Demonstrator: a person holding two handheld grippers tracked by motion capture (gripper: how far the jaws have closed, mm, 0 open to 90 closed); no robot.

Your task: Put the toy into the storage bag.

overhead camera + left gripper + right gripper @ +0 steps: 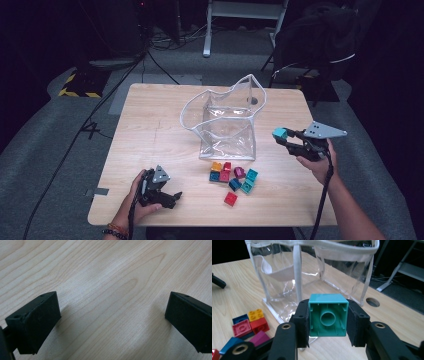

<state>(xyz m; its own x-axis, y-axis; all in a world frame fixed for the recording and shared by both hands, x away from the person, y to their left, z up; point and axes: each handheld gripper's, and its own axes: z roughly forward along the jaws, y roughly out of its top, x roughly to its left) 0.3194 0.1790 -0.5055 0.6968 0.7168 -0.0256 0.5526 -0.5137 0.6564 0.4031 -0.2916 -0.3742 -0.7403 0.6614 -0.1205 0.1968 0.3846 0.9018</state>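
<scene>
The teal brick, clamped in the right claw, should be released above the clear bag ahead (left claw spread).

Worktop is pale wood grain, smooth and matt. Bag is clear glossy plastic with white cloth trim. Teal block is smooth shiny plastic, and the tongs have matt black pads.

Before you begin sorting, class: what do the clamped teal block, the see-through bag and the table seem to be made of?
Teal block: likely moulded plastic, smooth, with a hollow ribbed underside. Bag: clear glossy flexible plastic, creased and reflective, white fabric-like trim. Table: pale matt wood or wood-look laminate, showing grain.
</scene>
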